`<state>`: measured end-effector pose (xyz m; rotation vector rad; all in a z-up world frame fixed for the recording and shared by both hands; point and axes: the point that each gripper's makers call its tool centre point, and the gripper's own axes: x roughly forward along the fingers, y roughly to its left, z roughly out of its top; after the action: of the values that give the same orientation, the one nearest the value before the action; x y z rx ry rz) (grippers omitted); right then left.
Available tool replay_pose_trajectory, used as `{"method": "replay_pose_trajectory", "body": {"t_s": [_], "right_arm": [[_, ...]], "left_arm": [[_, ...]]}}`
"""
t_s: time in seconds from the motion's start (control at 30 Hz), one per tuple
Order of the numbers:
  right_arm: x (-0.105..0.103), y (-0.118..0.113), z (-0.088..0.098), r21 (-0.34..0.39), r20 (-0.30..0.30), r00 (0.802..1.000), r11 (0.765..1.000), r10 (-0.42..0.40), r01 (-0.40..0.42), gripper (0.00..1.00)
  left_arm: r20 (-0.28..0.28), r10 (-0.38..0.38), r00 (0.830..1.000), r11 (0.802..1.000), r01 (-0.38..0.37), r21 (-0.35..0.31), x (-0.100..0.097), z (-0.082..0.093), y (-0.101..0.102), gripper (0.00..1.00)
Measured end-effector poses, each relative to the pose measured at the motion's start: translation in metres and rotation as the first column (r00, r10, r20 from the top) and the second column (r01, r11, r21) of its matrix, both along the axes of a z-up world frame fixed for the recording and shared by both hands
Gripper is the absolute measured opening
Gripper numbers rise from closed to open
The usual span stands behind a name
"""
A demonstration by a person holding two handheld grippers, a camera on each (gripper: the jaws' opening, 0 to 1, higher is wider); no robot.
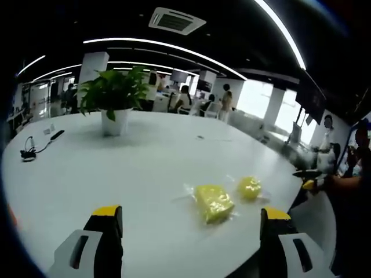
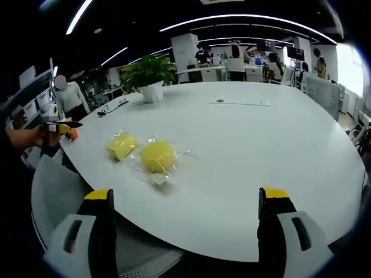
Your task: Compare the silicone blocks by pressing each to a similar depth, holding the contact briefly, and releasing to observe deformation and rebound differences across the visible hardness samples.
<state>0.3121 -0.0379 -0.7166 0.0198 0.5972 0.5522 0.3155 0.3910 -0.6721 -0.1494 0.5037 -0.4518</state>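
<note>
While both hand-held grippers hover short of the desk (image 1: 145,174) with nothing between their jaws, you have no contact on either sample, so as far as these views show the pressing is all left to do.

Starting at your left: the left hand-held gripper (image 1: 191,231) has its jaws wide apart, aimed over the near edge of the desk. Just ahead of it lies the square yellow block (image 1: 213,202) in its clear wrapper, and just beside that, toward the desk's edge, the round yellow block (image 1: 249,187), also wrapped. Neither looks dented from here, though the wrappers hide fine detail.

Farther back on the desk stand a potted plant (image 1: 115,98) and a black cable (image 1: 29,152) near the far left edge.

Moving to your right: the right hand-held gripper (image 2: 186,226) is likewise spread open and empty, off the near edge. From its view both blocks sit close to that edge, well apart from the jaws. You would need to bring one gripper down onto the first block, hold, release, then repeat to a matching depth on the second.
</note>
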Motion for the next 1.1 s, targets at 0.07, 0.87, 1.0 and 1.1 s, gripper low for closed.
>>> {"method": "replay_pose_trajectory", "body": {"t_s": [0.07, 0.87, 1.0, 1.1], "right_arm": [[-0.002, 0.0, 0.0, 0.005, 0.0, 1.0, 1.0, 0.002, -0.002, 0.97], [0.005, 0.007, 0.006, 0.012, -0.001, 1.0, 1.0, 0.012, -0.012, 0.97], [0.005, 0.011, 0.002, -0.003, -0.013, 1.0, 1.0, 0.025, -0.025, 0.97], [0.006, 0.014, 0.001, 0.005, -0.018, 0.999, 1.0, 0.028, -0.028, 0.97]], "left_arm": [[-0.002, -0.002, 1.0, 1.0, 0.002, -0.005, -0.002, 0.0, -0.001, 1.0], [-0.145, 0.026, 0.989, 0.988, -0.047, -0.148, 0.024, -0.009, -0.007, 1.0], [-0.147, 0.017, 0.989, 0.983, -0.044, -0.181, 0.039, -0.01, -0.014, 1.0], [-0.165, 0.013, 0.986, 0.98, -0.045, -0.196, 0.05, -0.011, -0.019, 1.0]]}}
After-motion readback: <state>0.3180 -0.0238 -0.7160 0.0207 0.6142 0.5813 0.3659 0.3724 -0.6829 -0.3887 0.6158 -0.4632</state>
